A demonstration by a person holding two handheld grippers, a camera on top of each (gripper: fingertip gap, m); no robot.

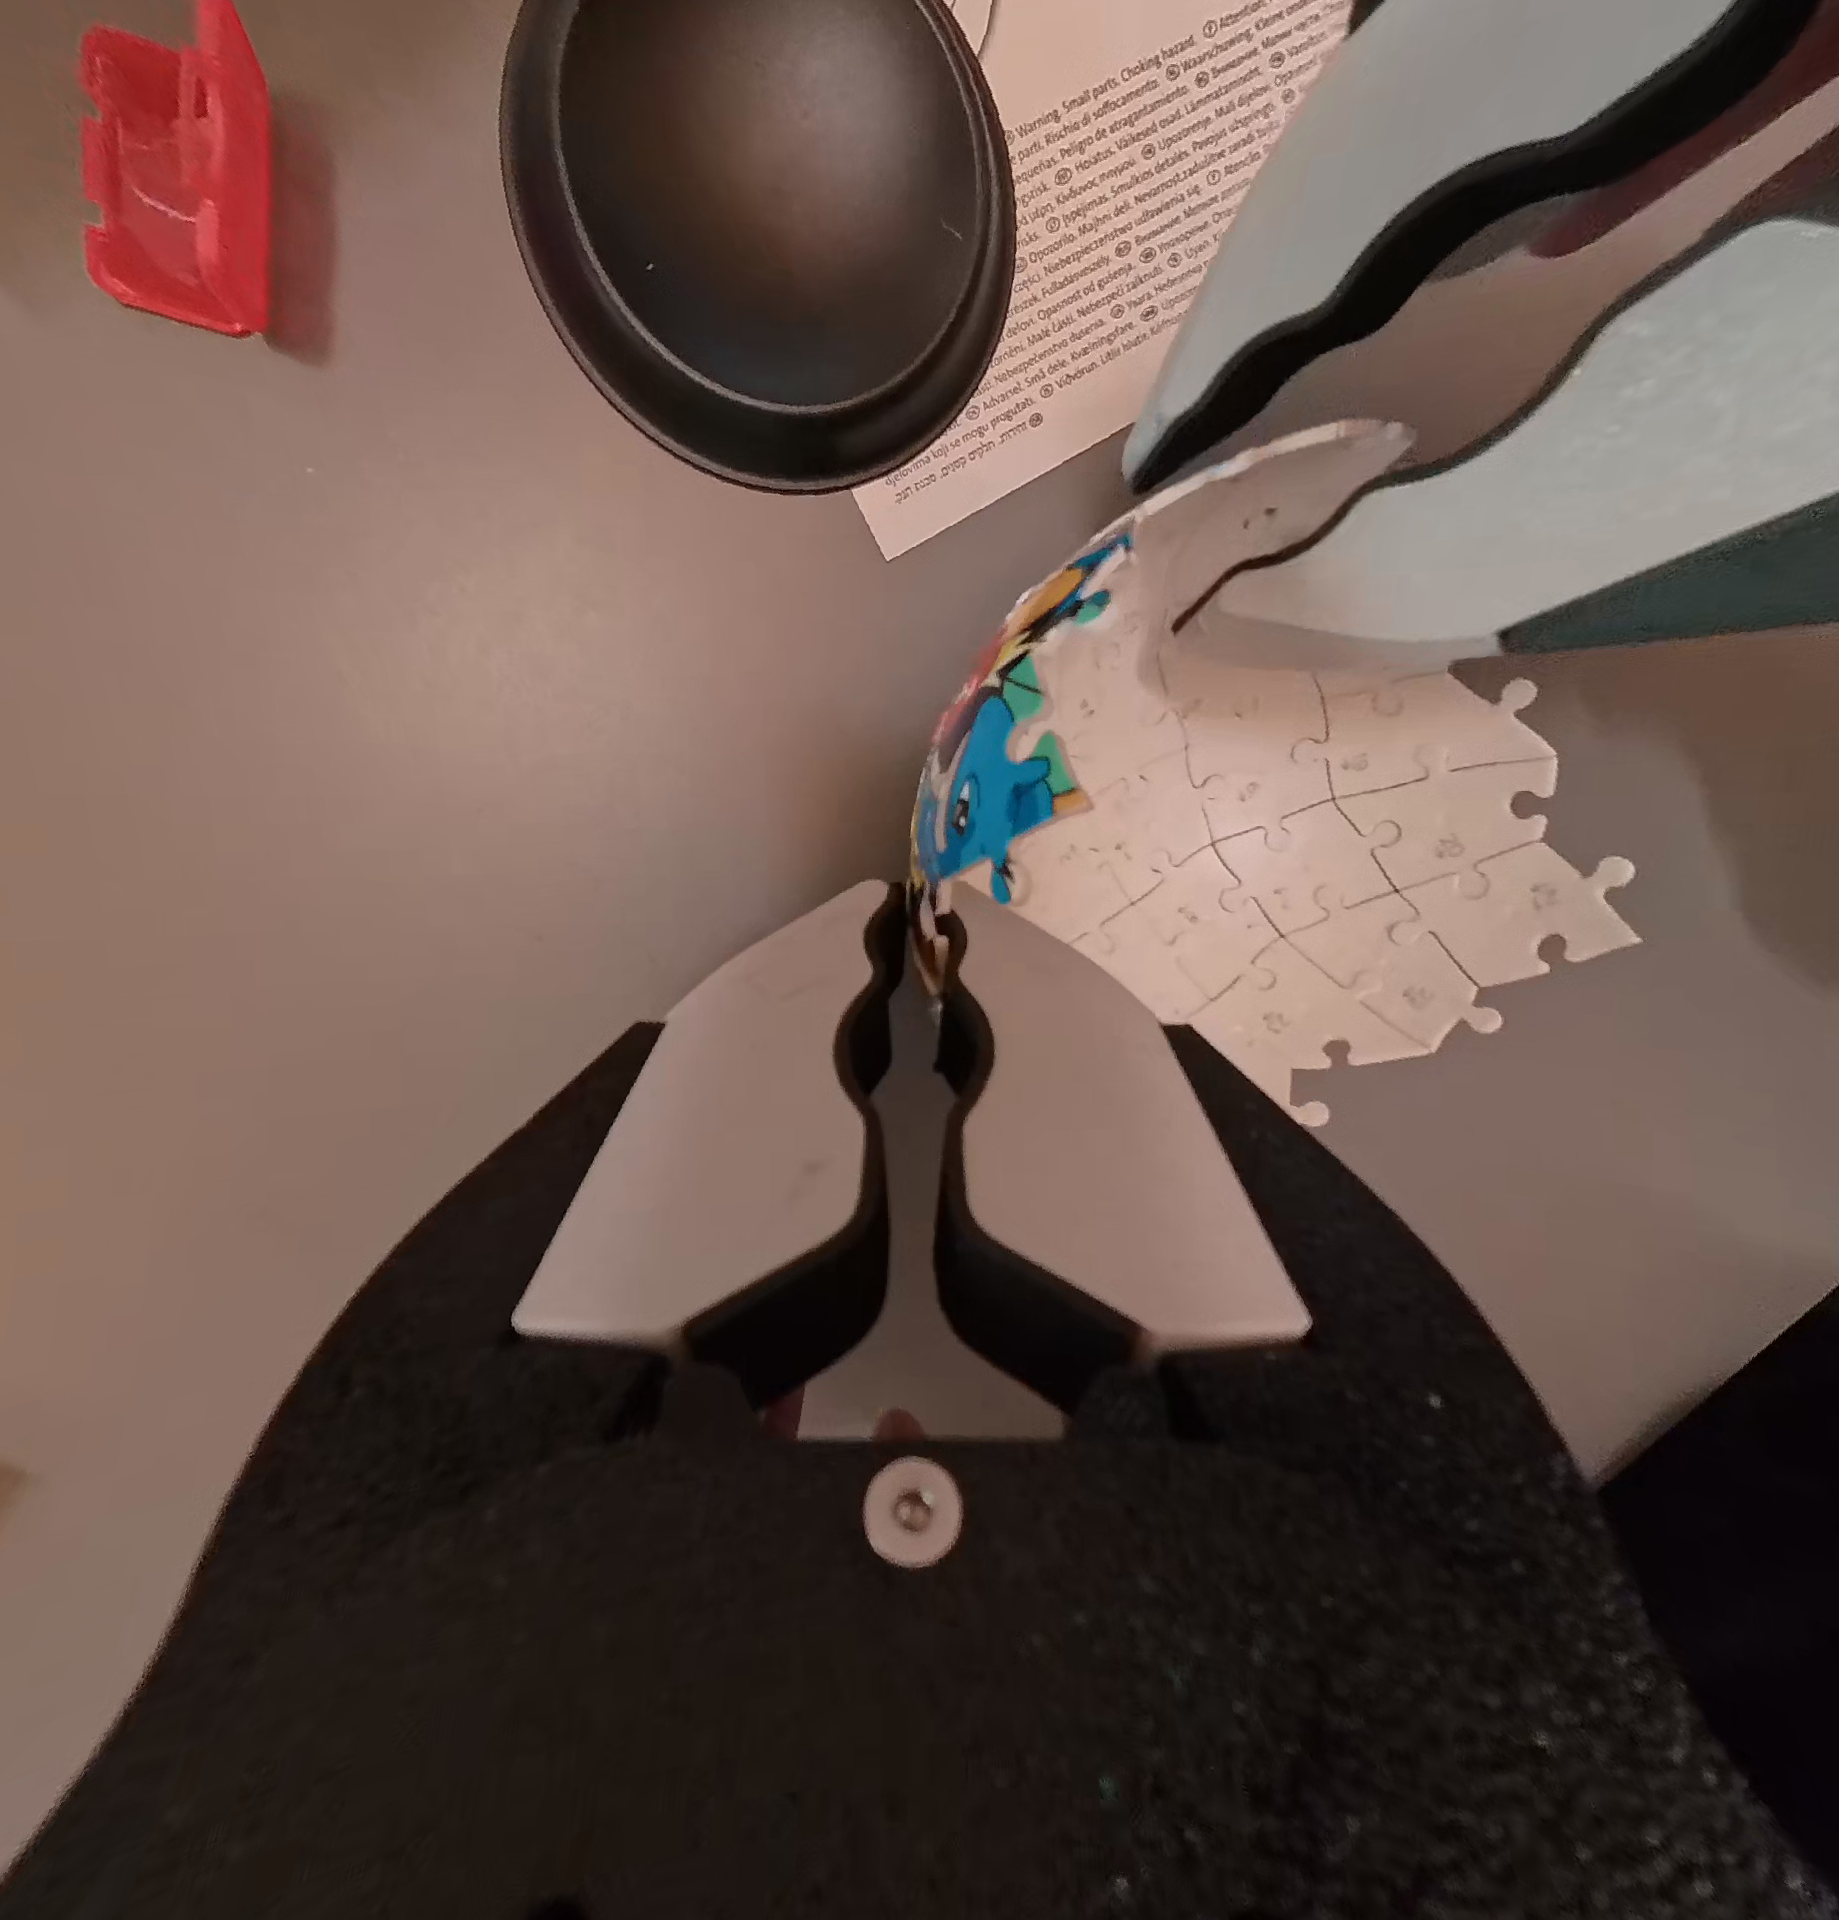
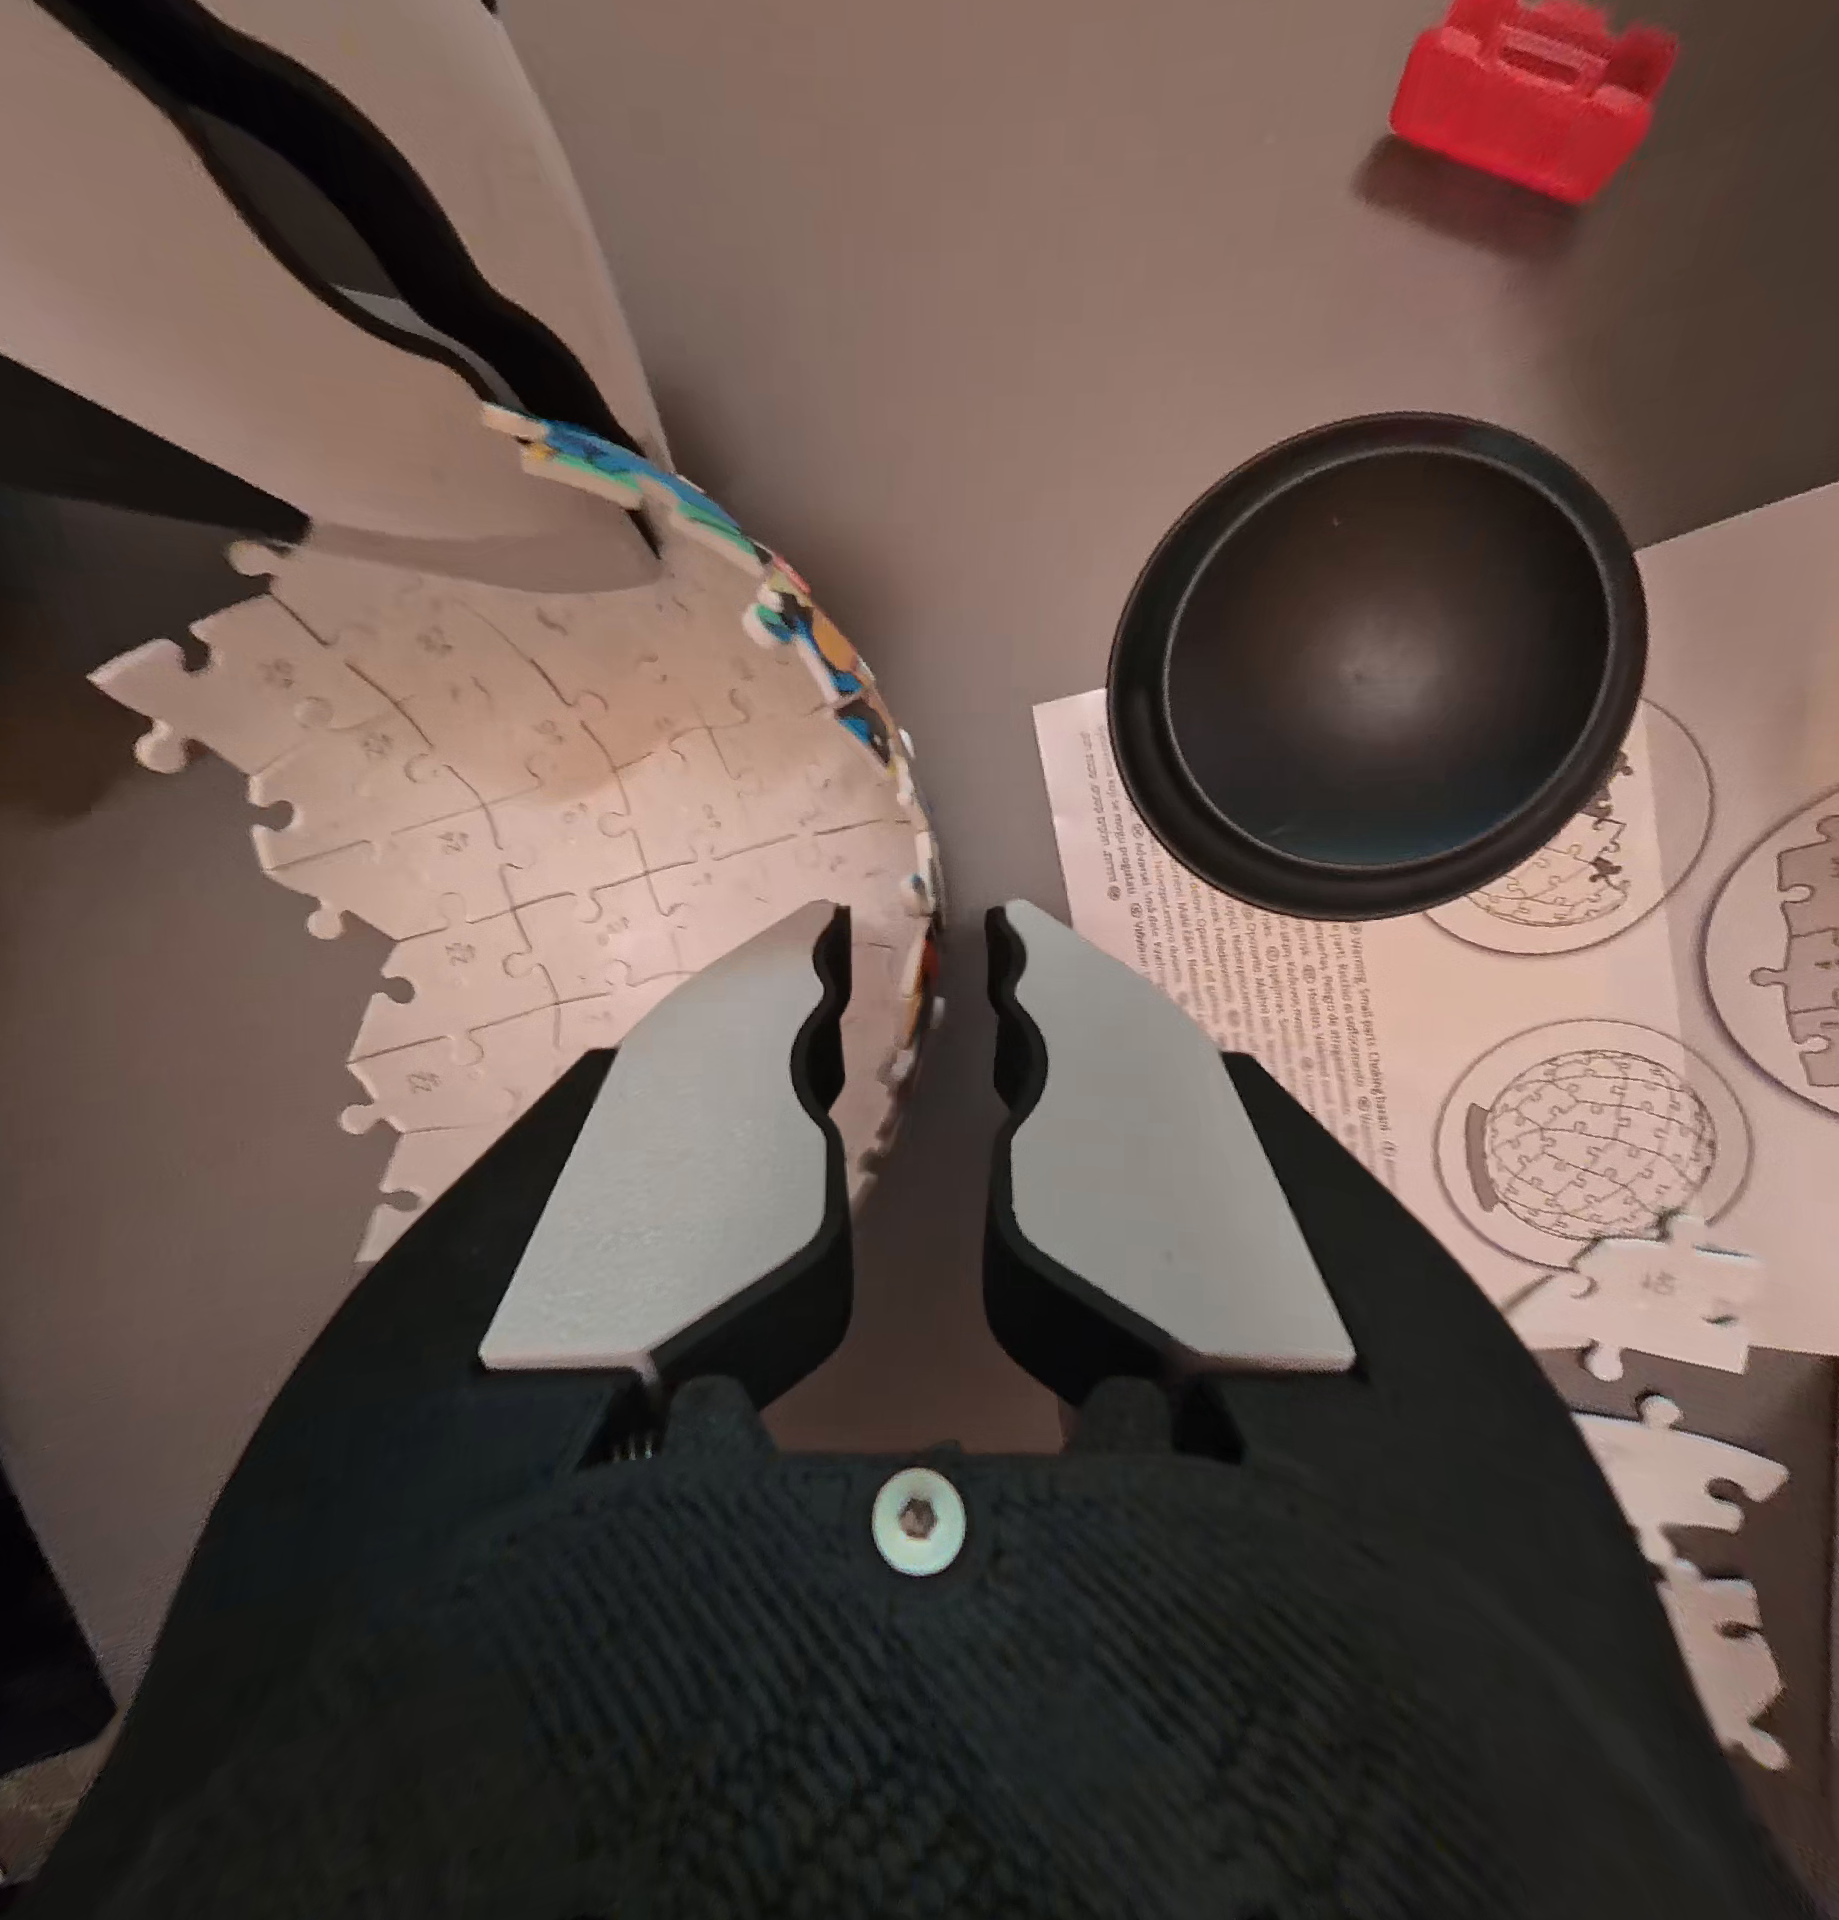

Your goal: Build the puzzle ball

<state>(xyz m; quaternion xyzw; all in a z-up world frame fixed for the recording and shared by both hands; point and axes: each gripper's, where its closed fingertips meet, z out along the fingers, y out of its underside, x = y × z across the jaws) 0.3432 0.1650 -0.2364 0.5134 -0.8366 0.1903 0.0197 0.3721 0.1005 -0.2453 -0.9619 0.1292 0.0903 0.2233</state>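
Left gripper was pinched nearly closed on the rim of the partly built puzzle ball, a curved shell of joined pieces with the blank numbered inside facing the cameras and the printed cartoon side outward. The shell appeared to be held up off the grey table, gripped only at its edge.

Right gripper had its jaws parted with a clear gap and held nothing; its tips straddled the shell's rim, one finger inside the curve and one outside. In the left wrist view, the tips reached over the shell's far edge.

The black bowl-shaped stand sat on the instruction sheet, just beside the shell. Loose white pieces lay at the sheet's edge. A red plastic block lay well apart.

Risks, as judged:
- The single thin edge grip could let the shell pivot or slip.
- Closing the right jaws hard on the rim could buckle the shell and pop seams apart.
- The open knob edge could snag on a finger and shed pieces.
- The stand was close enough to be knocked.
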